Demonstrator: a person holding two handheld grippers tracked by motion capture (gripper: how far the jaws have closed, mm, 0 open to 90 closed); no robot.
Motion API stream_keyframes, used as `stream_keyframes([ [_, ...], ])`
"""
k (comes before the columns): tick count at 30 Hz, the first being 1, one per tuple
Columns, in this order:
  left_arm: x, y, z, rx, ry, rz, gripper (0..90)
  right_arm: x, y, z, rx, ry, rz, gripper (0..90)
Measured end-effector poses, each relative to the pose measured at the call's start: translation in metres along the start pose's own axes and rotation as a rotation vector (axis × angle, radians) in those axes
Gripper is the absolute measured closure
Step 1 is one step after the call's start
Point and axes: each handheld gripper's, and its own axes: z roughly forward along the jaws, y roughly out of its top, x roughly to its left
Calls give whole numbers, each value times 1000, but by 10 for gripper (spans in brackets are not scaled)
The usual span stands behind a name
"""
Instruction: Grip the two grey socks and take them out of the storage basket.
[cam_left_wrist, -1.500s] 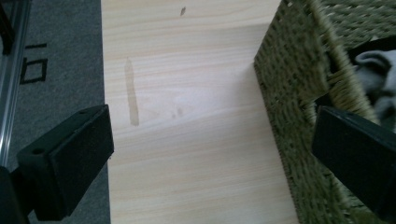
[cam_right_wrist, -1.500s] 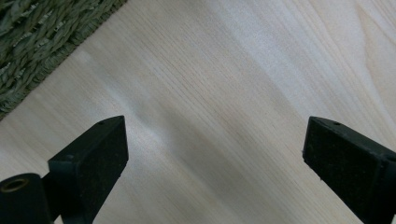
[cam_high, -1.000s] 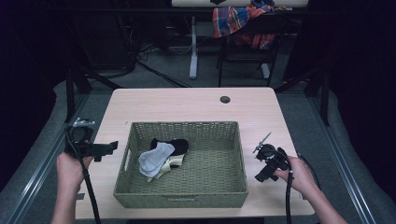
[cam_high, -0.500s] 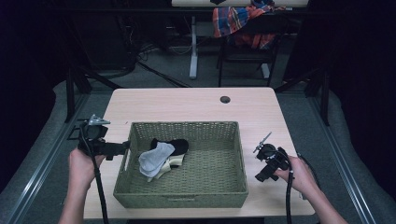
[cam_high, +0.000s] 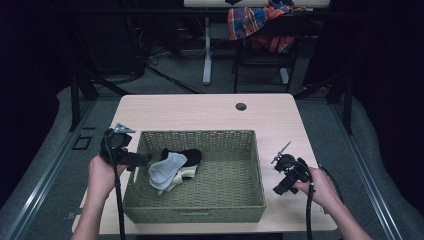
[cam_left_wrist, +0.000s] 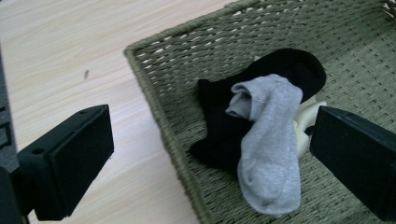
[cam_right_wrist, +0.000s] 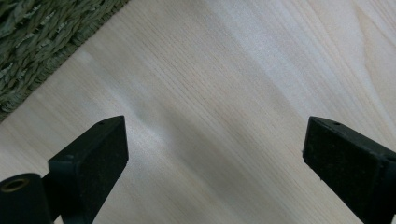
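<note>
So there's a light wood table (cam_high: 210, 112) in a pretty dark room, with a chair (cam_high: 265, 45) behind it that has a plaid cloth (cam_high: 255, 20) thrown over the back. Near the far edge of the tabletop there's a small round cable hole (cam_high: 241, 106).

Taking up most of the near half is a big woven basket (cam_high: 225, 205), olive-green, rectangular, with low walls. Most of its floor is bare; all the stuff is bunched up in its left part, near the left wall.

That stuff is a little pile of socks. A black sock (cam_left_wrist: 219, 121) lies at the bottom, stretched out with one end toward the far wall. A grey sock (cam_left_wrist: 271, 154) is draped over it, folded at the top and hanging down toward the near side. Under both, a bit of cream-coloured sock (cam_left_wrist: 306, 121) pokes out on the right side of the pile.

The person stands at the near edge with both forearms in. The left gripper (cam_high: 142, 160) is held right at the basket's left wall, jaws pointing in toward the socks and spread wide apart, gripping nothing. In the left gripper view one jaw sits over the bare table and the other over the basket.

The right gripper (cam_high: 279, 189) is over the bare table just right of the basket, also spread wide with nothing between the jaws.
</note>
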Motion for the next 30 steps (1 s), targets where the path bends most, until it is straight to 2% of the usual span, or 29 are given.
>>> stream_keyframes([
  [5, -7, 4, 10, 19, -15, 22, 0, 0, 0, 0, -5, -1, 4, 64],
  [8, -10, 6, 17, 46, -33, 39, 0, 0, 0, 0, -9, 4, 7, 64],
  [13, -12, 7, 23, 68, -46, 46, 0, 0, -1, 1, -4, 0, 5, 65],
  [15, -13, 6, 26, 72, -39, 42, 0, 0, -1, 1, -3, -1, 5, 65],
  [17, -13, 6, 28, 81, -48, 46, 0, 0, -1, 1, -4, -1, 5, 65],
  [24, -21, 8, 38, 130, -63, 81, 1, 0, 0, 0, -3, -3, 4, 66],
  [26, -24, 9, 43, 147, -60, 100, 17, 1, -1, 1, -11, 4, 13, 66],
  [30, -28, 12, 53, 181, -59, 126, 100, 0, -1, -1, 5, -9, 1, 66],
])
